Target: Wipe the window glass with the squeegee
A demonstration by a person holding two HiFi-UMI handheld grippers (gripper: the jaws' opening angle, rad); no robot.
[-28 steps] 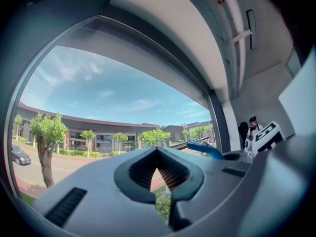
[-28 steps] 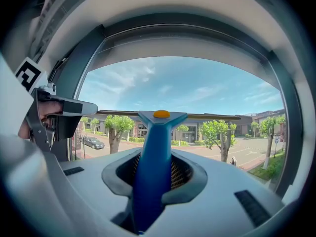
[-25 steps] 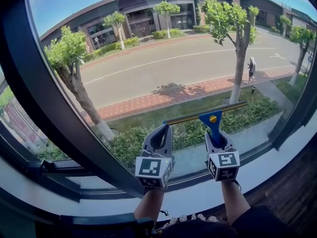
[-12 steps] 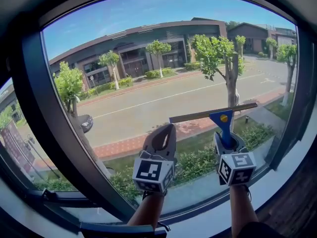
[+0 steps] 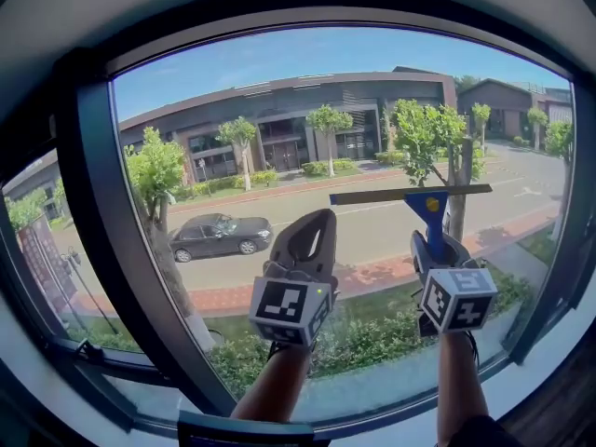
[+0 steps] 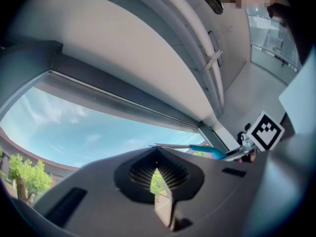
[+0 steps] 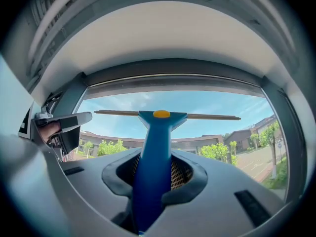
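Observation:
A blue-handled squeegee [image 5: 427, 210] with a yellow knob and a long thin blade is held upright against the window glass [image 5: 279, 119]. My right gripper [image 5: 434, 250] is shut on its handle [image 7: 154, 167], and the blade [image 7: 168, 114] lies level across the pane at mid height. My left gripper [image 5: 307, 242] hangs beside it to the left, shut and holding nothing. From the left gripper view the squeegee [image 6: 205, 150] shows off to the right with the right gripper's marker cube [image 6: 265, 131].
A dark window frame [image 5: 112, 277] rings the pane, with a thick upright post at the left and the top rail [image 7: 173, 78] above the blade. A white ceiling [image 6: 123, 48] is overhead. Outside lie a road, trees, a building and a dark car [image 5: 219, 236].
Both grippers have risen up the pane, and the squeegee blade has gone up with the right one. The head view has tilted upward. A dark car has driven into sight outside.

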